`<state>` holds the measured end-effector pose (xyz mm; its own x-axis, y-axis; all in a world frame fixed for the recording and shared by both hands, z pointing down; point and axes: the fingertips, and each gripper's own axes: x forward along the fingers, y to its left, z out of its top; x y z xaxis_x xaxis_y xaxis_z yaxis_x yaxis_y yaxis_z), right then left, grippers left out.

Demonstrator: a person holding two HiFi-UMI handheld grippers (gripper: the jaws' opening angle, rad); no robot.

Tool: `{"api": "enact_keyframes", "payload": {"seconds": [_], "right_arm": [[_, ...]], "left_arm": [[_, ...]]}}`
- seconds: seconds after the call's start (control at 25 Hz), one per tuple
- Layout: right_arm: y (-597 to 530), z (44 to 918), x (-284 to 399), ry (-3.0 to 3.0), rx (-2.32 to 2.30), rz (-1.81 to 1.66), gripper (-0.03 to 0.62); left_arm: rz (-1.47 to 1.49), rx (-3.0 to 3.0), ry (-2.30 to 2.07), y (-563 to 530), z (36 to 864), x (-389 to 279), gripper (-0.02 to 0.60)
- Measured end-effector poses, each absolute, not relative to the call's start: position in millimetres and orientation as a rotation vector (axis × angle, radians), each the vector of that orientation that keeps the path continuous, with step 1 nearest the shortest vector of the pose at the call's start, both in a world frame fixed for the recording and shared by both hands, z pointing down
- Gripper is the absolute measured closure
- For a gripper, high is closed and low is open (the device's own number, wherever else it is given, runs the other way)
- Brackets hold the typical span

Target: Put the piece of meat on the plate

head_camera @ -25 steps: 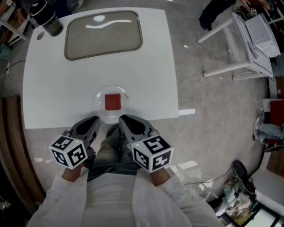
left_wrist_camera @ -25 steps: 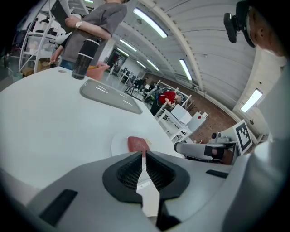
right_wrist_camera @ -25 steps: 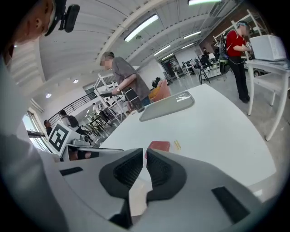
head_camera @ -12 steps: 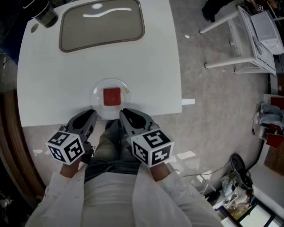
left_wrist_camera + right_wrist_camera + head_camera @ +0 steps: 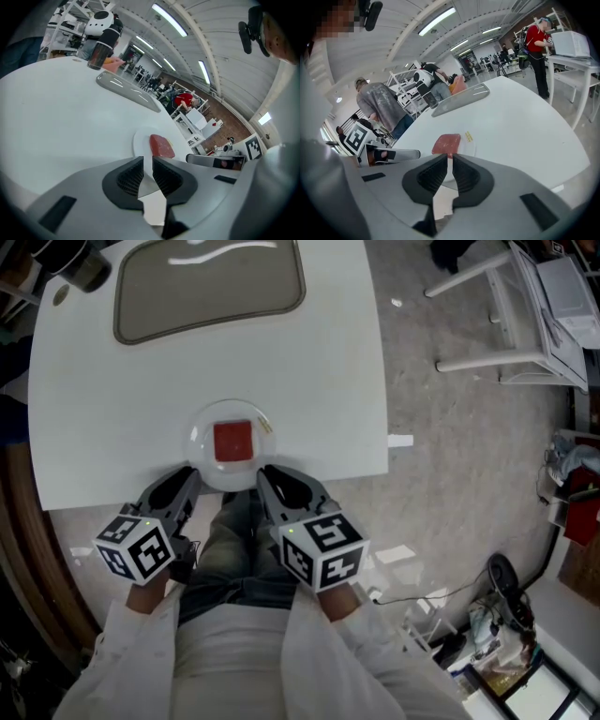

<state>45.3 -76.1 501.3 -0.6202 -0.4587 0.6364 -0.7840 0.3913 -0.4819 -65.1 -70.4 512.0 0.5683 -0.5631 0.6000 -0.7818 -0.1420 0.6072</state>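
A red square piece of meat (image 5: 233, 441) lies in the middle of a clear round plate (image 5: 200, 452) near the front edge of the white table (image 5: 328, 381). My left gripper (image 5: 187, 475) sits just in front of the plate's left side. Its jaws have just been opening and stand a narrow gap apart with nothing between them. My right gripper (image 5: 267, 473) is at the plate's right front, shut and empty. The left gripper view shows the meat (image 5: 161, 146) and plate (image 5: 139, 140) beyond the jaws. In the right gripper view the meat (image 5: 446, 143) lies straight ahead.
A large grey-brown tray (image 5: 211, 282) lies at the table's far end, with a dark cup (image 5: 80, 273) at the far left corner. A white rack (image 5: 525, 315) stands on the floor to the right. People (image 5: 382, 108) stand beyond the table.
Both grippers have sunk a little by the table's front edge. The meat and plate have stayed put, and the head view has shifted slightly.
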Motion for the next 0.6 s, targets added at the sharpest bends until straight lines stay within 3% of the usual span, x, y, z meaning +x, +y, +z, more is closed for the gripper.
{"api": "enact_keyframes", "payload": {"seconds": [0.6], "right_arm": [[-88.5,517.6,63.7,-2.181,1.177,1.101,0.505]], "left_arm": [[0.297,1.77,-1.124,-73.8,523.6,-72.3,0.491]]}}
